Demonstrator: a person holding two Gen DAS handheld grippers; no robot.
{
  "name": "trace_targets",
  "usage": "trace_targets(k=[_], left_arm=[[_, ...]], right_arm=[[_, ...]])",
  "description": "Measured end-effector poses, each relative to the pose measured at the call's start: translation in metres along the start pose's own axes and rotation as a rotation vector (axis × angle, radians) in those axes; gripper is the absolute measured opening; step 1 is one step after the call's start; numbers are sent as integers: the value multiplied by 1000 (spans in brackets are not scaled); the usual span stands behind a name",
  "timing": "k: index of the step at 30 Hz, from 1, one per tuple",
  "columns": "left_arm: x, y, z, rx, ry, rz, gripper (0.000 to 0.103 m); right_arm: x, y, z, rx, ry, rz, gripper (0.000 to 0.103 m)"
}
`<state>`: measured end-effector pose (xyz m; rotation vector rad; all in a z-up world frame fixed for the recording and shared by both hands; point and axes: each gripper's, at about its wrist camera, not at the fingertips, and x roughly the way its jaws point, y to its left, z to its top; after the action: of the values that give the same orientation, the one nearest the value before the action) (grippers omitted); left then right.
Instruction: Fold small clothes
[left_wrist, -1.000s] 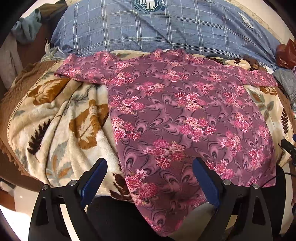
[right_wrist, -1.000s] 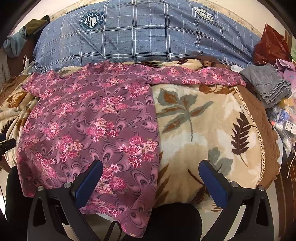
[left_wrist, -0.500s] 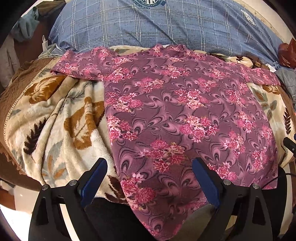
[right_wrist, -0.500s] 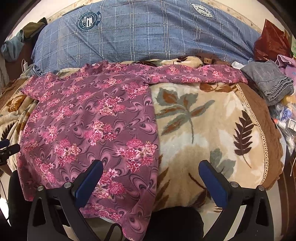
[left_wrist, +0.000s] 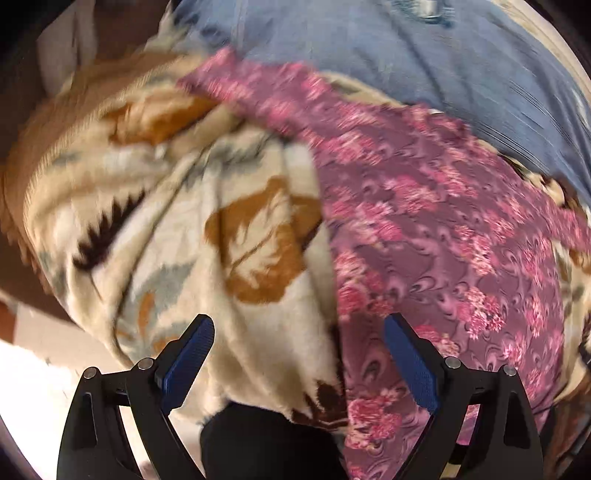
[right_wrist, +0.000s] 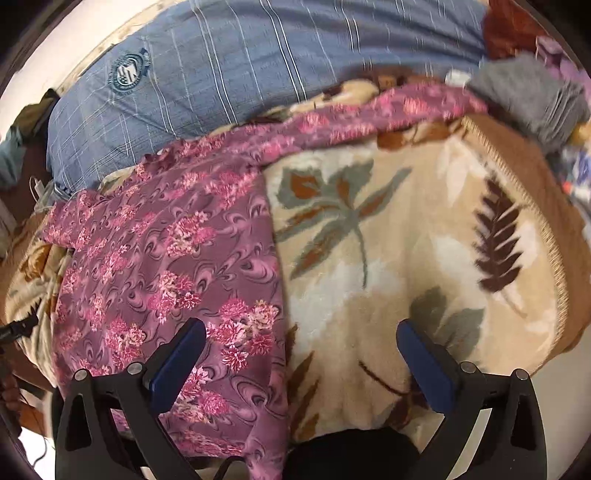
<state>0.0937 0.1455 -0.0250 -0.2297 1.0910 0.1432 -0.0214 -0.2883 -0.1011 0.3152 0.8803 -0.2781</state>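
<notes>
Your left tongs are spread wide and hold nothing. Between their blue pads you see the fluffy leaf blanket on the left and the side edge of the purple flower top on the right. The right pad sits over the purple cloth, but you cannot tell if it touches it. This view is blurry. Your right tongs are spread wide too, with nothing in them. Their left pad sits over the lower part of the purple flower top, and their right pad is over the leaf blanket. The top lies flat and open on the blanket, on the bed. One sleeve lies stretched out across the far side of the blanket toward a grey folded cloth. The other sleeve lies stretched out the other way, toward the brown edge of the blanket. The bottom end of the top hangs over the near side of the bed, just by your tongs. Behind the top sits a big blue checked pillow with a round badge on it. In the right view, a bit of the black left tongs peeks in at the far left edge.
</notes>
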Motion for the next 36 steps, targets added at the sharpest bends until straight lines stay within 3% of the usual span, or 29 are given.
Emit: trace_targets(k=[4,9,11,12,13,14,15,16,18,20,22,24,28,30,31,32,33,34,36], left_arm=[[24,0,-6,-42,91,-81,93],[52,-30,-24,31,201,-175,92],[53,-37,-26,68,159,-143,89],[53,-39,-24,81,139,-137,79],[51,-39,-22,82,121,-121,61],[47,-37,-19,79,105,-131,47],[44,-35,-14,69,104,-161,17],[40,-30,-7,38,121,-214,9],[33,-21,2,-14,124,-269,11],[26,-8,10,-43,101,-274,18],[28,6,10,-62,91,-251,44],[33,12,0,-74,100,-245,55],[44,7,-30,-21,187,-321,57],[47,0,-42,-10,186,-344,55],[46,-6,-43,12,149,-321,39],[44,-9,-42,35,124,-328,16],[42,-10,-40,46,128,-345,5],[37,-8,-34,19,117,-353,5],[20,4,-23,-51,83,-408,5]], right_arm=[[21,13,-5,-15,39,63,103],[41,38,-10,-79,45,113,101],[47,42,-13,-85,49,138,96],[48,44,-15,-101,35,119,88],[45,47,-18,-129,8,100,60],[43,48,-19,-155,-9,94,39],[43,48,-19,-176,-3,77,12],[42,45,-18,-179,7,80,12],[36,37,-13,-175,7,115,9],[33,27,-7,-166,1,106,4],[35,9,-3,-106,-2,68,3],[41,-10,-3,-14,18,119,4],[39,-14,-9,42,21,200,13],[41,-13,-12,73,57,254,23],[41,-11,-15,75,60,260,27],[40,-8,-17,65,54,258,27],[40,-2,-19,32,52,240,23],[39,3,-20,-4,51,219,4],[33,15,-19,-86,49,196,4]])
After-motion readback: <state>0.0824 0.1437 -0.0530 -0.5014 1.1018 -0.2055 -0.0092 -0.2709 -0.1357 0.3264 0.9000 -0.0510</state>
